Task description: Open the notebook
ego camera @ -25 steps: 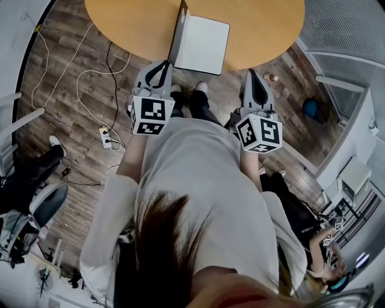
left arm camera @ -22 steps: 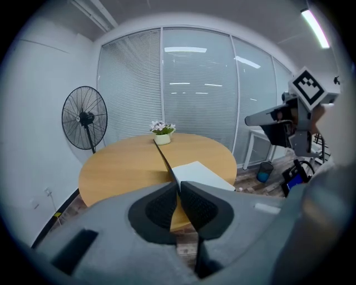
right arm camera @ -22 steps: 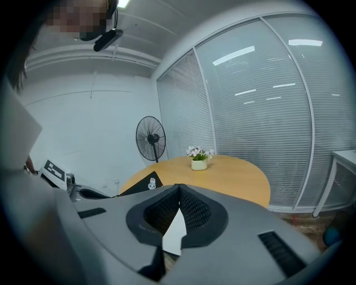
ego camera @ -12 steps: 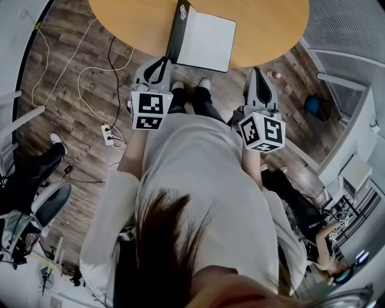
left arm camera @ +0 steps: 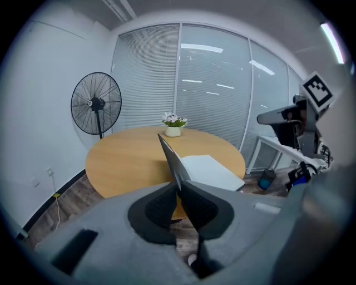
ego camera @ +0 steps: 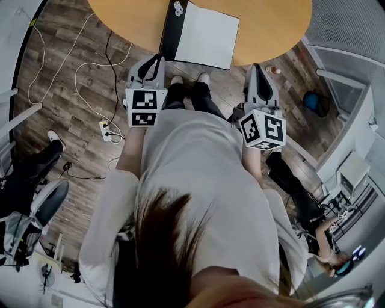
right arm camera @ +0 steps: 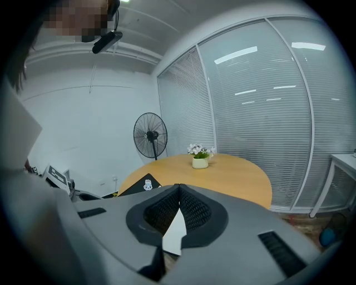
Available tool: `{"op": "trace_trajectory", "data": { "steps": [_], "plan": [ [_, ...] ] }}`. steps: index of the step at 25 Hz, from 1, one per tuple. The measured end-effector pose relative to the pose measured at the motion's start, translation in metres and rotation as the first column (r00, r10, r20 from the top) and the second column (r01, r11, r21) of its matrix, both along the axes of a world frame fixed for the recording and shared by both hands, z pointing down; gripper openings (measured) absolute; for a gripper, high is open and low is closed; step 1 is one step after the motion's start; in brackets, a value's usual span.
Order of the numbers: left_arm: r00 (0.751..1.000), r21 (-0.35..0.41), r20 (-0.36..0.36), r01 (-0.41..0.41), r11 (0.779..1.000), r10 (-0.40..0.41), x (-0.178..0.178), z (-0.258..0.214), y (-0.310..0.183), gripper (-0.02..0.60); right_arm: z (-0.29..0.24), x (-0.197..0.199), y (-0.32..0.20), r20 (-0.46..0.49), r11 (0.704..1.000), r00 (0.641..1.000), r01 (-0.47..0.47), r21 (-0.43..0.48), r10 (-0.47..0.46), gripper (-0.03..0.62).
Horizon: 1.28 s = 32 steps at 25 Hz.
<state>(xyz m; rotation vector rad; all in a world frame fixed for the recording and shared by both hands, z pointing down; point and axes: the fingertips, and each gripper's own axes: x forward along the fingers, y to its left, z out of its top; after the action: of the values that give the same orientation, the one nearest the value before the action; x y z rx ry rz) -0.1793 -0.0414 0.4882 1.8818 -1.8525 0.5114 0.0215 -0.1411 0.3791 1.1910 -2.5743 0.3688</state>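
Left hand-held gripper (left arm camera: 178, 188): pads pinching the lower edge of the raised black cover (left arm camera: 169, 157) of the white-paged notebook (ego camera: 207, 39). The cover stands tilted up from the open white page (left arm camera: 214, 170). Right hand-held gripper (right arm camera: 178, 188): jaws pressed together at the tips, nothing pinched, held just short of the near rim and to the right of the notebook. The notebook lies at the near edge of the round, light-wood counter (ego camera: 126, 18), with the cover on its left side. The cover's outer face carries a small white sticker (right arm camera: 148, 185). Far side of the counter: small white pot of pale flowers (left arm camera: 173, 130). Beyond, at left: black pedestal fan (left arm camera: 95, 103). Behind: glass wall with closed blinds (left arm camera: 211, 94). Beneath: wood-plank floor (ego camera: 66, 114) with a white power strip (ego camera: 107, 136).
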Motion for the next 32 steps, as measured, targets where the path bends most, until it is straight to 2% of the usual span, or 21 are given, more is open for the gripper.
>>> {"op": "trace_trajectory", "data": {
  "steps": [12, 32],
  "plan": [
    [0.997, -0.042, -0.026, 0.074, 0.996, -0.075, -0.025, 0.028, 0.005, 0.043, 0.005, -0.024, -0.005, -0.01, 0.999, 0.999, 0.037, -0.014, -0.037, 0.002],
    [0.982, -0.124, -0.076, 0.161, 0.979, -0.172, -0.044, 0.076, 0.011, 0.051, 0.006, -0.033, -0.01, -0.022, 0.998, 0.998, 0.06, -0.01, -0.06, 0.002]
  ]
}}
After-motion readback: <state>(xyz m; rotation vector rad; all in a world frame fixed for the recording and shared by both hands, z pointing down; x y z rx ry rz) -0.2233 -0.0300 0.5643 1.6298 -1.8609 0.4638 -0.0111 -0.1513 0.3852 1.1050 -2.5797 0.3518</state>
